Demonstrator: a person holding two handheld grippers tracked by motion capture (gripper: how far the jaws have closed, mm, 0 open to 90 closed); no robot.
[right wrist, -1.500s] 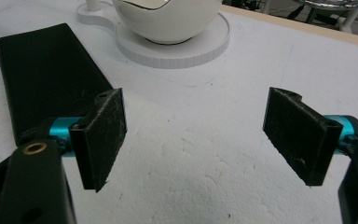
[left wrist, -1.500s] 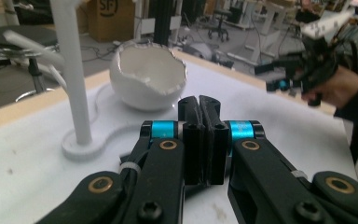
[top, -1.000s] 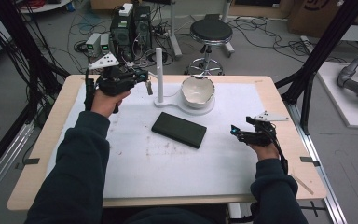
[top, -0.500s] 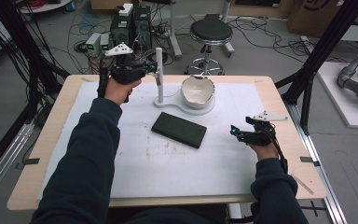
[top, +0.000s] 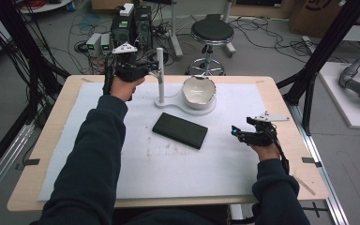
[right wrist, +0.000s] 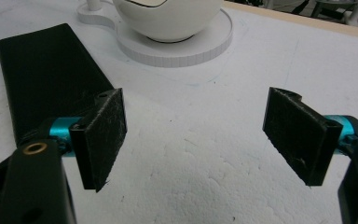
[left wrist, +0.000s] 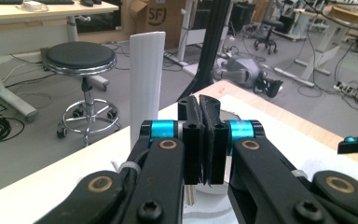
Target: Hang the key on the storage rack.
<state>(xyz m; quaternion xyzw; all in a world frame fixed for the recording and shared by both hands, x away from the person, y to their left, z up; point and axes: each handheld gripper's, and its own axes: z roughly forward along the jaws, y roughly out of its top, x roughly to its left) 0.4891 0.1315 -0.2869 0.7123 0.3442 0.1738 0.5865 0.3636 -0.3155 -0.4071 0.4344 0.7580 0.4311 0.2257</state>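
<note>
A white upright post point(top: 159, 75) rises from a flat white base point(top: 211, 108) that carries a white bowl point(top: 199, 89) at the far middle of the table. My left gripper point(top: 149, 69) is held up just left of the post's upper part. In the left gripper view my left gripper point(left wrist: 199, 101) has its jaws pressed together with nothing seen between them, and the post point(left wrist: 147, 84) stands close behind. A flat black box point(top: 179, 130) lies mid-table. My right gripper point(top: 237, 133) hovers low to the box's right, open and empty. Its own view shows my right gripper point(right wrist: 200, 135), the box point(right wrist: 46, 74) and the bowl point(right wrist: 172, 18).
A white foam sheet point(top: 178, 173) covers most of the wooden table point(top: 281, 93). A black stool point(top: 211, 33) and electronics boxes point(top: 131, 23) stand on the floor beyond the far edge. Black frame struts point(top: 318, 61) rise at the right.
My left gripper has lifted and moved toward the far edge and to the right, ending beside the post. The right gripper, box and bowl have stayed put.
</note>
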